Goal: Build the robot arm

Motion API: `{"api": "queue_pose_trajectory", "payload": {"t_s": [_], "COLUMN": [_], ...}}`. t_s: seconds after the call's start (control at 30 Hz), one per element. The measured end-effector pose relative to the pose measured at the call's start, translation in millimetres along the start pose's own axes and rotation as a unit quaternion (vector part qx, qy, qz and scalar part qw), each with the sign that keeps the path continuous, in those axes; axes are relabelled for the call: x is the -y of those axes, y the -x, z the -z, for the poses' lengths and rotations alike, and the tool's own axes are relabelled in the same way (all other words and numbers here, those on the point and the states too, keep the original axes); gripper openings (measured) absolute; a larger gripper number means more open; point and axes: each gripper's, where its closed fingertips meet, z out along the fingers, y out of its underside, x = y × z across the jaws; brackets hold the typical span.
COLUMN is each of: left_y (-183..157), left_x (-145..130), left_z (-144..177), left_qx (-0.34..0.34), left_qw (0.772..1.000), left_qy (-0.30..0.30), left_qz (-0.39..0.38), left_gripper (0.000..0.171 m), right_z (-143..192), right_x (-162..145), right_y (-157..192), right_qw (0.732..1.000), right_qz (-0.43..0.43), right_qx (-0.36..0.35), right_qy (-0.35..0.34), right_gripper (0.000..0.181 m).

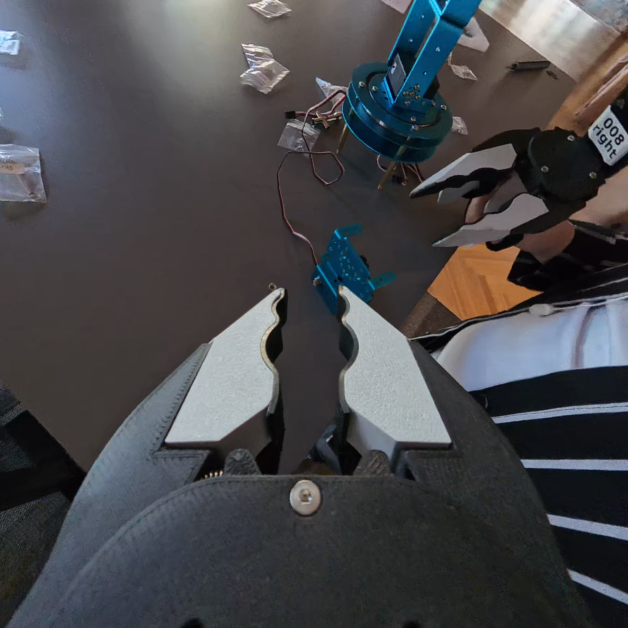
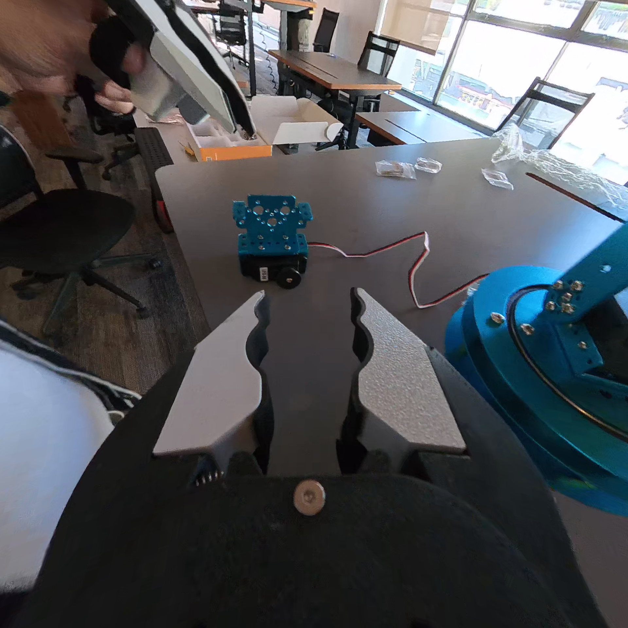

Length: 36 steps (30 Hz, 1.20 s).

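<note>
While both tongs hover over the dark table (image 2: 373, 210), neither holds anything. Left gripper (image 1: 312, 295): jaws parted narrowly, empty, tips just short of the blue bracket with servo (image 1: 346, 268), which lies slightly right of them. Right gripper (image 2: 307, 295): jaws wider, empty, same bracket (image 2: 272, 234) ahead, near the tips, not touching. Its red-white wire (image 2: 390, 251) runs off right toward the blue round base (image 2: 530, 367) beside the right finger. Clear plastic bags (image 1: 263, 68) lie farther ahead.
</note>
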Motion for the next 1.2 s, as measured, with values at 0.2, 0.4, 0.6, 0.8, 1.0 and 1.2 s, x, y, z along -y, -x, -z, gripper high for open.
{"api": "queue_pose_trajectory", "payload": {"t_s": [0.2, 0.4, 0.6, 0.8, 1.0, 1.2], "left_y": [10.4, 14.5, 15.7, 15.7, 11.5, 6.4], "left_x": [-24.4, -41.4, -45.9, -37.9, -28.4, -23.8], "left_z": [6.1, 2.7, 2.4, -2.9, -8.5, -16.7], "left_qx": [-0.025, -0.06, -0.081, -0.096, -0.106, -0.108], "left_qw": [0.999, 0.997, 0.995, 0.992, 0.99, 0.989], "left_qy": [0.009, 0.003, 0.016, 0.023, 0.027, 0.034], "left_qz": [-0.038, -0.044, -0.059, -0.078, -0.091, -0.094], "left_gripper": [0.028, 0.028, 0.028, 0.028, 0.03, 0.031], "right_z": [-18.9, -47.8, -69.1, -79.9, -77.9, -66.7], "right_x": [-9.2, -9.6, -9.1, -9.6, -8.0, -8.3], "right_y": [16.3, 24.5, 34.4, 39.2, 33.3, 27.2], "right_qw": [0.998, 0.995, 0.992, 0.991, 0.992, 0.993], "right_qz": [0.021, -0.013, -0.03, -0.015, -0.03, -0.038], "right_qx": [0.03, 0.039, 0.04, 0.037, 0.026, 0.015], "right_qy": [0.052, 0.095, 0.114, 0.128, 0.12, 0.107], "right_gripper": [0.055, 0.072, 0.083, 0.085, 0.081, 0.077]}}
